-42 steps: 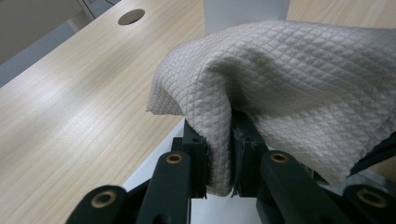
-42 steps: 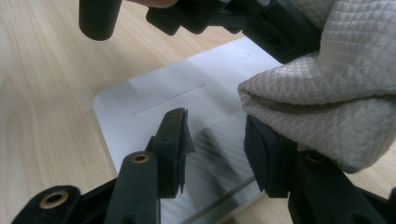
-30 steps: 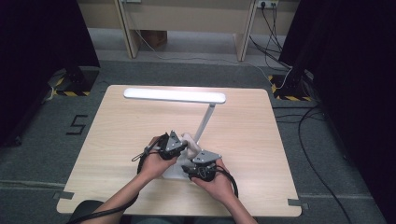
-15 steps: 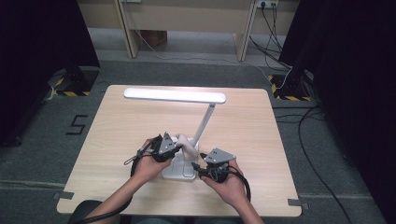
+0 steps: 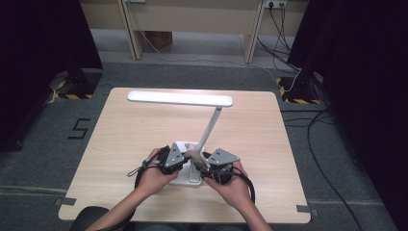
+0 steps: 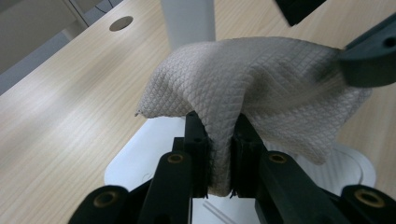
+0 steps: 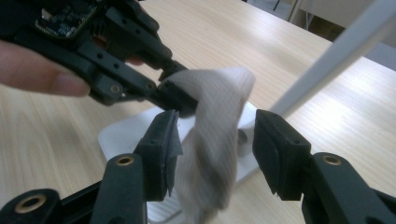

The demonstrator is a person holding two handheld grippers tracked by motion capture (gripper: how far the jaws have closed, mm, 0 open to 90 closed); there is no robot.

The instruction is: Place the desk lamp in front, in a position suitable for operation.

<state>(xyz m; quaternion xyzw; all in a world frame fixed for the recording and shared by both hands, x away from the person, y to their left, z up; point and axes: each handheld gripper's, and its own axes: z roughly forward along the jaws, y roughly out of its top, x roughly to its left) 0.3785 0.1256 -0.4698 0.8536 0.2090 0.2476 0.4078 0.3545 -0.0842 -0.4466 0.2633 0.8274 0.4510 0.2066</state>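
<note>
A white desk lamp stands on the wooden table, its long head (image 5: 178,98) over the middle and its flat base (image 5: 182,145) near the front. Over the base my left gripper (image 5: 186,157) is shut on a beige quilted cloth (image 5: 195,156). In the left gripper view the cloth (image 6: 252,84) bulges up out of the closed jaws of the left gripper (image 6: 219,126). My right gripper (image 7: 217,126) is open, and the hanging cloth (image 7: 215,107) drops between its two pads without being pinched. The left gripper (image 7: 168,93) faces it from the other side.
The lamp's slanted arm (image 7: 336,51) rises just right of my right gripper, and the stem (image 6: 187,18) stands right behind the cloth. Bare table (image 5: 125,134) lies to the left, right and far side. A round cable hole (image 6: 120,22) sits farther off.
My right gripper swung out to the right of the lamp base, then came back in around the cloth. The left gripper stayed at the base holding the cloth.
</note>
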